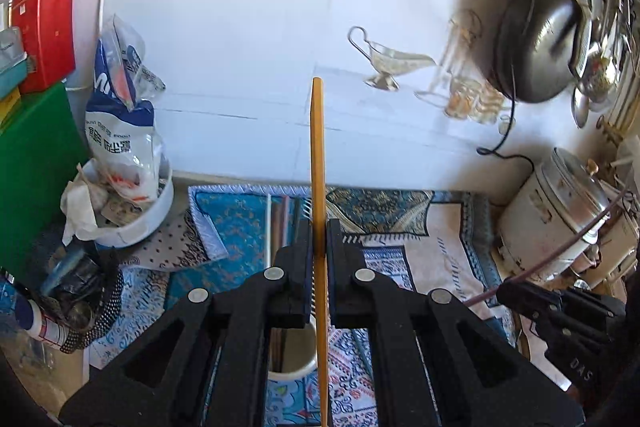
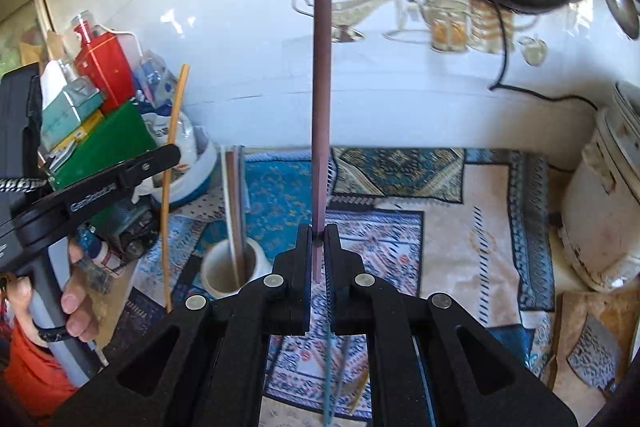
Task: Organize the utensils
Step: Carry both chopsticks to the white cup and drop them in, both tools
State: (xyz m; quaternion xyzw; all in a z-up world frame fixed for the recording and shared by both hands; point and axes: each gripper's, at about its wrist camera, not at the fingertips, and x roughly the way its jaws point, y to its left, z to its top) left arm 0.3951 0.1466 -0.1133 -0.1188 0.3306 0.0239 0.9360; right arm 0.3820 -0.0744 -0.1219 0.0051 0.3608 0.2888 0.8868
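The left gripper (image 1: 319, 247) pinches a thin, stiff yellow chopstick (image 1: 317, 155) pointing to twelve o'clock above the white ceramic cup (image 1: 294, 367), the right gripper (image 2: 318, 251) clamps a brown-purple one (image 2: 322, 87) low (light, likely slippery, so grip mid-shaft).

Black gripper (image 2: 318, 247), silver rivets; orange sleeve (image 2: 28, 367), probably.

A yellow chopstick (image 1: 318, 163) is showing between the black left gripper (image 1: 319, 243); a brownish-purple chopstick (image 2: 322, 87) between the black right gripper (image 2: 318, 239); blue patterned cloths (image 2: 404, 227) are lying under a white cup (image 2: 232, 267)
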